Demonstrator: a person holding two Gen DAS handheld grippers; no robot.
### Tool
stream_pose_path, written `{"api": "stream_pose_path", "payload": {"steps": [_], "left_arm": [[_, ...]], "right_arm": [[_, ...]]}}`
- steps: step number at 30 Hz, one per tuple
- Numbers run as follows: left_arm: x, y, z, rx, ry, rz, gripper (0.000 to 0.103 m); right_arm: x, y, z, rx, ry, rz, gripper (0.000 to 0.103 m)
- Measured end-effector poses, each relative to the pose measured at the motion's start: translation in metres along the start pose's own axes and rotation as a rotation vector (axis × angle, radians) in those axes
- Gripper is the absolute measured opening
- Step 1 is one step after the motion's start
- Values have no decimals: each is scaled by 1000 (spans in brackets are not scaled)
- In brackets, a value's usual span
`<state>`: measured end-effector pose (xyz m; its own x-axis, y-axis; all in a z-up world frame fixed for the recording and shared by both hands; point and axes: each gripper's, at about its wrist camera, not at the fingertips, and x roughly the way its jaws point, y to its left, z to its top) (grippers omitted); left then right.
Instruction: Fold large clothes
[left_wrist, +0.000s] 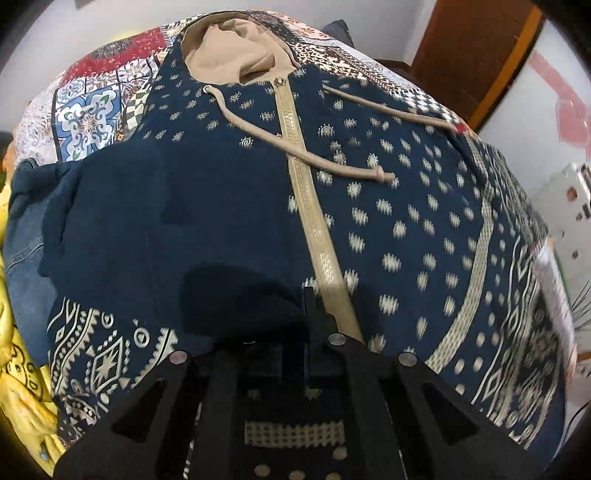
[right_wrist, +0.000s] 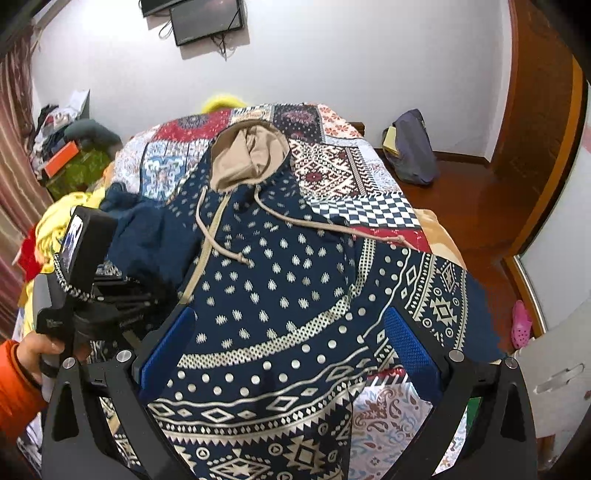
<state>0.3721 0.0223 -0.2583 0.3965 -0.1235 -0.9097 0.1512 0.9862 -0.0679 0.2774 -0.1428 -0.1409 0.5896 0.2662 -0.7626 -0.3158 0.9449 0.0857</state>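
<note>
A navy hoodie (left_wrist: 369, 206) with cream patterns, a beige hood (left_wrist: 236, 51) and a beige zipper lies front-up on the bed. It also shows in the right wrist view (right_wrist: 280, 288). Its left side is folded over, showing plain navy fabric (left_wrist: 147, 206). My left gripper (left_wrist: 314, 314) sits low on the hoodie near the zipper, jaws close together on navy fabric. My right gripper (right_wrist: 288, 343) is open, its blue pads (right_wrist: 406, 343) wide apart above the hoodie's lower right part. The left gripper and the hand holding it show in the right wrist view (right_wrist: 88, 288).
A patchwork bedspread (right_wrist: 332, 162) covers the bed. Yellow clothes (left_wrist: 18, 387) and denim (left_wrist: 22, 266) lie at the left. A backpack (right_wrist: 410, 147) rests on the wooden floor at the right, a pink shoe (right_wrist: 521, 325) by the door.
</note>
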Motion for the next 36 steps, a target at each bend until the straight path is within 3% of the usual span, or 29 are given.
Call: {"api": "stream_pose_path", "payload": {"steps": [2, 4, 6, 9, 15, 23, 28, 32, 34, 36], "left_arm": [[-11, 7, -9, -15, 4, -43, 19], [-24, 17, -17, -47, -3, -92, 42], [-39, 30, -23, -73, -38, -101, 50], [-68, 59, -32, -114, -101, -82, 50], [-111, 132, -46, -188, -215, 61, 59], [-106, 212, -78, -304, -197, 112, 59], [-97, 236, -91, -322, -185, 125, 59], [-89, 247, -94, -329, -177, 134, 59], [-84, 251, -94, -338, -173, 128, 59], [-82, 253, -95, -341, -170, 137, 59]], "right_arm": [[0, 6, -1, -22, 7, 3, 101], [0, 15, -1, -47, 8, 1, 101], [1, 26, 1, -71, 7, 4, 101], [2, 48, 9, -106, 1, 15, 101], [18, 109, 26, -208, 8, 58, 101], [84, 205, 35, -385, 99, 143, 101], [139, 253, 36, -491, 165, 130, 100], [169, 275, 37, -546, 213, 136, 78], [183, 281, 38, -551, 234, 144, 75], [193, 285, 39, -555, 228, 125, 58]]}}
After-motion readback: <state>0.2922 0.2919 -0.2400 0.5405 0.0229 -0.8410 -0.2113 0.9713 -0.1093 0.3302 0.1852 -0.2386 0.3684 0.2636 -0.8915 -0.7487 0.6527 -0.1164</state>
